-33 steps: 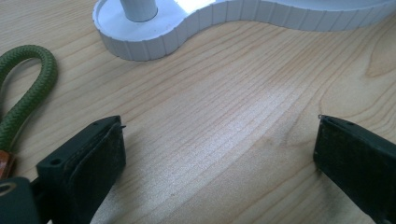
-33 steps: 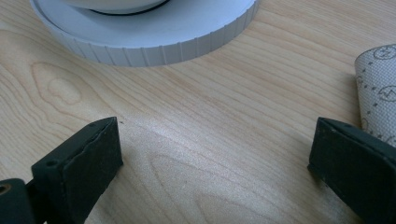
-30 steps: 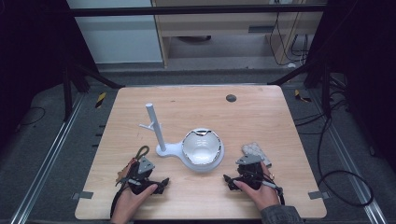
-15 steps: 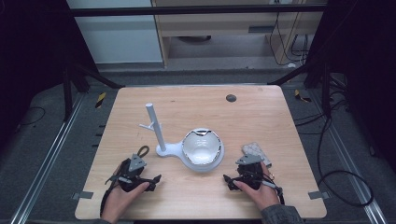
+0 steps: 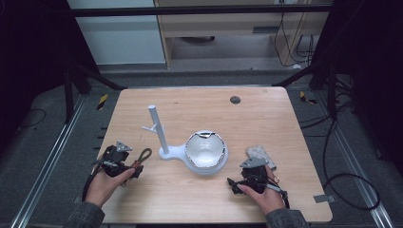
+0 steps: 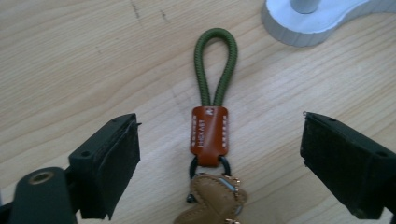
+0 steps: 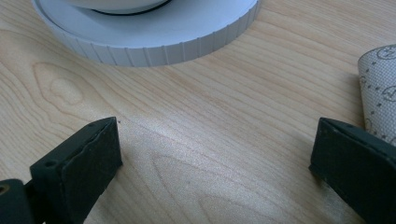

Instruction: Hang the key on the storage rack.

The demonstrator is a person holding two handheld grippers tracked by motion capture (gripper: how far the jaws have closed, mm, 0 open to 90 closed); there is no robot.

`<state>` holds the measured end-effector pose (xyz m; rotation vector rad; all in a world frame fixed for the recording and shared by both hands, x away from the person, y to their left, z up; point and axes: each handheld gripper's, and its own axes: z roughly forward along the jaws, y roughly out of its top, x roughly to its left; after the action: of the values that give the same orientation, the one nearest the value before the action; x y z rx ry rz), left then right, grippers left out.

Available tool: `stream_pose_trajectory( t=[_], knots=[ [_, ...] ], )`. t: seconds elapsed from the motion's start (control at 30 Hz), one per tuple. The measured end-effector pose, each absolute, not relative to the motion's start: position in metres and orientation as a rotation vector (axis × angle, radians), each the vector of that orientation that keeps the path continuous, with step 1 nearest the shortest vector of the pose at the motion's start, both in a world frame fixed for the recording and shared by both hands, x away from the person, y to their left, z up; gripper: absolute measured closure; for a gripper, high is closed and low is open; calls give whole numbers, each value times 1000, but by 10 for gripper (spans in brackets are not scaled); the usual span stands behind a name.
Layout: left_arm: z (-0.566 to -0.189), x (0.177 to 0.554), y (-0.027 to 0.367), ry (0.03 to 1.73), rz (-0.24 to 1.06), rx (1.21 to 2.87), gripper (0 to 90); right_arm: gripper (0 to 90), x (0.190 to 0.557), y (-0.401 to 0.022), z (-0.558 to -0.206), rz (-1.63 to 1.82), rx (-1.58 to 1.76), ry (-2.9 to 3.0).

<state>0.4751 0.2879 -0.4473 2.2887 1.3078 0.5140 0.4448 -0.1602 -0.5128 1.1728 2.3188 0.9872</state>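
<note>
Starting at the left edge of the tabletop (image 5: 266,123), toward the front corner: left gripper (image 5: 129,167) in hand, angled down at the key strap (image 5: 142,156). Seen from the left gripper view, left gripper (image 6: 217,161) with fingers (image 6: 109,161) apart and just been closing in. Key strap (image 6: 209,135) lying flat on the wood between them, neither pad touching it yet. Green loop (image 6: 215,65) pointing toward the white stand (image 6: 317,23), brown tab (image 6: 208,133) in the middle, tan charm (image 6: 215,200) nearest the camera.

Risk here, by the look of it: closing from this height and catching nothing but air, or pinching only the tab's edge and flicking the strap sideways. Also a thin, flat thing to grab off wood, so a scrape of the pads and a slip seem quite possible. Better to drop lower and centre on the tab first.

Moving toward the middle: stand (image 5: 164,151) with its upright post (image 5: 157,126) and side peg, a likely hanging spot, and a bump against it could shift the whole piece. Joined to it, a shiny bowl (image 5: 205,149).

On to the front right: right gripper (image 5: 236,183) low over bare wood, right gripper (image 7: 219,163) with fingers (image 7: 86,158) wide apart, holding nothing. Just beyond it toward the right edge, a patterned cloth (image 7: 380,88), clear of the action.
</note>
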Motion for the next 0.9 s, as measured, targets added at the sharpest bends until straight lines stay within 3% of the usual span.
stream_pose_trajectory(
  t=[0.13, 0.3, 0.57, 0.9],
  knots=[
    [-441, 479, 289, 1313, 514, 2300, 171, 18, 445, -160, -513, 987, 1172, 2319],
    [-436, 485, 292, 1333, 483, 2337, 312, 17, 445, -160, -513, 988, 1169, 2321],
    [-438, 495, 297, 1366, 401, 2361, 419, 14, 445, -160, -513, 988, 1164, 2325],
    [-452, 501, 288, 1320, 339, 2468, 454, 14, 445, -160, -513, 990, 1169, 2324]
  ],
)
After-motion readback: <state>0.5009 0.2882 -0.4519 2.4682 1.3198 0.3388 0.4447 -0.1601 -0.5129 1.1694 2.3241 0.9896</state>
